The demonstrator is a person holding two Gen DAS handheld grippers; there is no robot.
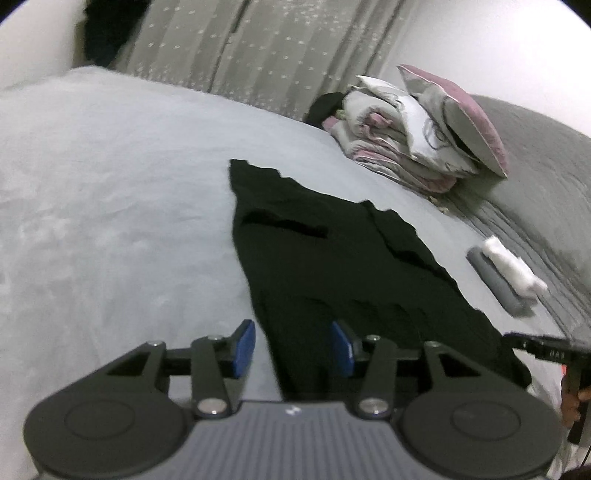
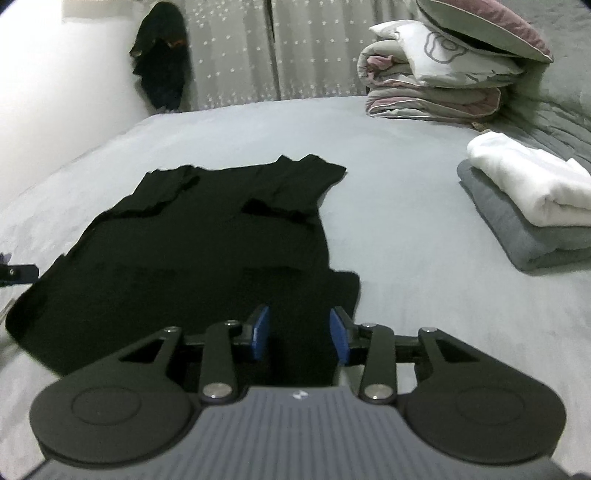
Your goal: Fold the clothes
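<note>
A pile of folded bedding [image 2: 436,81] and a pillow [image 2: 491,29] sat at the far side of the bed [image 2: 388,206], with a white towel [image 2: 528,181] stacked on a grey one [image 2: 535,240] nearer. The black shirt [image 2: 207,236] lay flat on the bed. The left gripper [image 1: 293,349] and right gripper [image 2: 299,334] each stood with jaws apart over the shirt's near hem, gripping nothing.
</note>
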